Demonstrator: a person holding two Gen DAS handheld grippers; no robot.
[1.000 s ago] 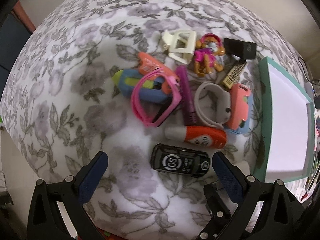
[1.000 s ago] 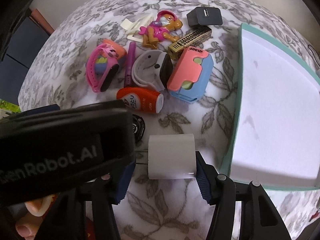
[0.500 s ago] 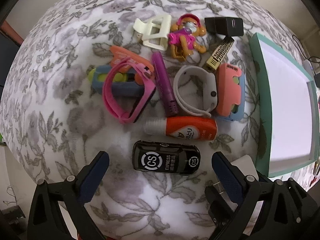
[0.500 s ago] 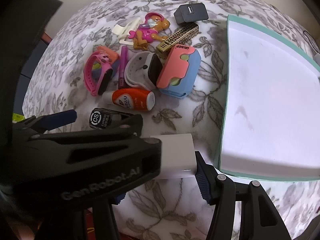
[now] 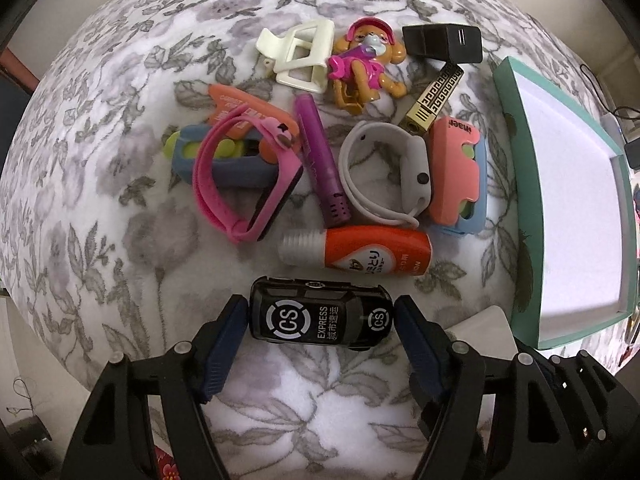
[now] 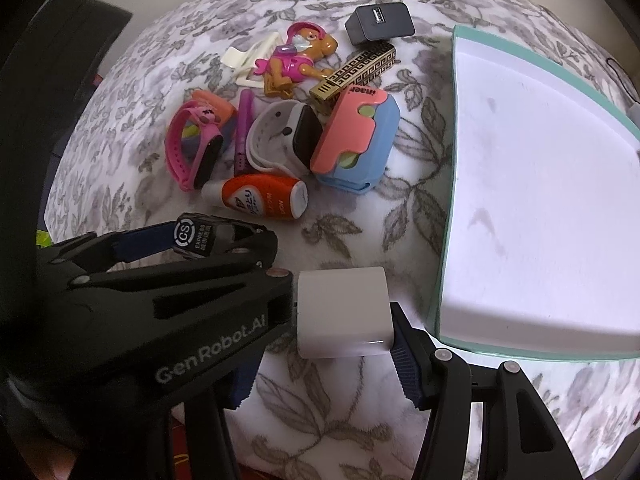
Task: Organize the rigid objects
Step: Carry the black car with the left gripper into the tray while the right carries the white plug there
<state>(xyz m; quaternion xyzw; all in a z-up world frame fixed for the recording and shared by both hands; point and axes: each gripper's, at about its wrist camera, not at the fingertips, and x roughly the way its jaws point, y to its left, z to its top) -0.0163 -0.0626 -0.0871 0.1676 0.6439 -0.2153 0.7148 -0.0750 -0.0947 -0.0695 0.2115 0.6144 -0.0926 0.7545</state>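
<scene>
A black toy car (image 5: 320, 316) marked "CS Express" lies on the flowered cloth. My left gripper (image 5: 320, 320) has its blue pads against both ends of it; the car also shows in the right wrist view (image 6: 200, 236). My right gripper (image 6: 344, 320) is shut on a white charger block (image 6: 344, 312), held just left of the teal-rimmed white tray (image 6: 448, 240). Its left finger is hidden behind the left gripper's body. Beyond lie an orange bottle (image 5: 360, 254), pink band (image 5: 244, 176), white watch (image 5: 384, 168) and pink-blue case (image 5: 456, 176).
Further back lie a purple pen (image 5: 320, 160), a dog figure (image 5: 364, 64), a cream clip (image 5: 298, 56), a gold bar (image 5: 434, 100) and a black charger (image 5: 442, 42). The tray (image 5: 516, 160) takes up the right side. The cloth's edge drops off at the left.
My left gripper has moved forward and closed its fingers onto the ends of the black toy car. My right gripper still holds the white charger block and has shifted slightly.
</scene>
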